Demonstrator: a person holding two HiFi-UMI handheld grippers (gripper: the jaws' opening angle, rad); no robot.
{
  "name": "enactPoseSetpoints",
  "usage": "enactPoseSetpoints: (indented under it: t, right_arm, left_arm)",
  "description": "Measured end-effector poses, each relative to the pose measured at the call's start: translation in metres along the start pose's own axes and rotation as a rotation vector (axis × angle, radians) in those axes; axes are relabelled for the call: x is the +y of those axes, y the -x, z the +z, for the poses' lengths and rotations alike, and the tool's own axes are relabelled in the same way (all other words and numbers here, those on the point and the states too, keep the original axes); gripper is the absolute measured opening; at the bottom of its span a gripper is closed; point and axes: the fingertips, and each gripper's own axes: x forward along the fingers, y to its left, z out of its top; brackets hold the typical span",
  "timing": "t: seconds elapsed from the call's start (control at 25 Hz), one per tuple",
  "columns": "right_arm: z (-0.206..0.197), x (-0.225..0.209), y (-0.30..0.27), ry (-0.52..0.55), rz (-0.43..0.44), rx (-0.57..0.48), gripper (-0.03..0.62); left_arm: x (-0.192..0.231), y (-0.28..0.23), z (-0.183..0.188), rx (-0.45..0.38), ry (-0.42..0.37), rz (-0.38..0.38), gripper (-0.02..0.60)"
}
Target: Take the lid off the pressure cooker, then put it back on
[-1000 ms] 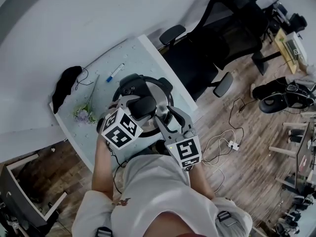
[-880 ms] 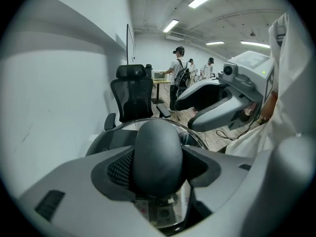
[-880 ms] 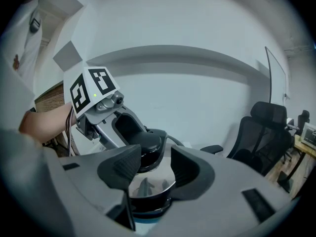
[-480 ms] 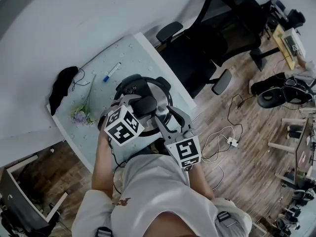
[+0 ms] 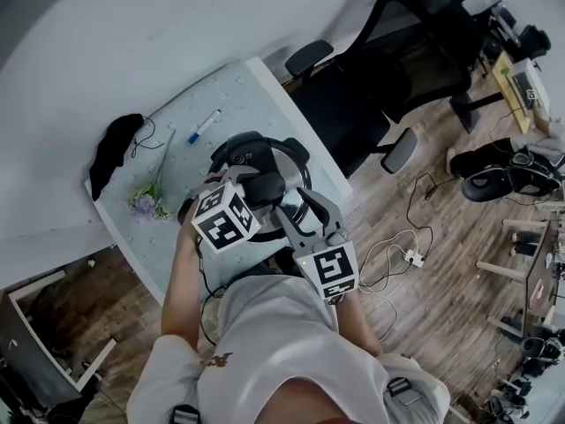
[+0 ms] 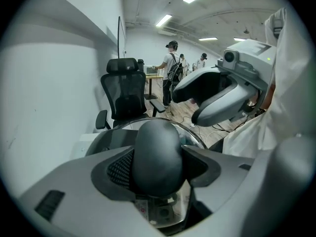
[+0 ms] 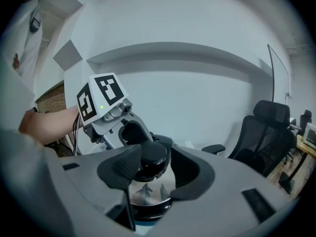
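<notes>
Where left tongs (image 6: 159,165) clamp, lid (image 7: 146,189) sits.

We see a pale table (image 5: 238,95) set against a grey wall (image 5: 132,25). On the table's far part lies a blue pen (image 5: 204,127). At its left edge sits a black cloth (image 5: 117,148), and a sprig of flowers (image 5: 146,204) lies just beside that. A black chair (image 5: 371,87) stands right of the table on a wood floor (image 5: 441,316). Further right of the table, white cables (image 5: 388,253) loop towards a power strip (image 5: 413,256).
</notes>
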Motion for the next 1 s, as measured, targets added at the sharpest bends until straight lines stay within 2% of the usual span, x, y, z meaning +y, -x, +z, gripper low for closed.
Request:
enactPoseSetpoints:
  t: [0.32,0.64,1.0]
  right_arm:
    - [-0.004,-0.005,-0.002,-0.007,-0.001,0.007,0.192]
    - [-0.004,-0.011,-0.002,-0.013,-0.01,-0.008,0.19]
    - [-0.005,-0.02,0.003,-0.006,-0.011,-0.028,0.189]
  left_arm:
    - [0.004,-0.002,0.0,-0.012,0.057,0.011,0.276]
    - [0.01,-0.001,-0.001,-0.03,0.208,0.134,0.276]
    - [0.013,0.0,-0.003,-0.05,0.333,0.244,0.276]
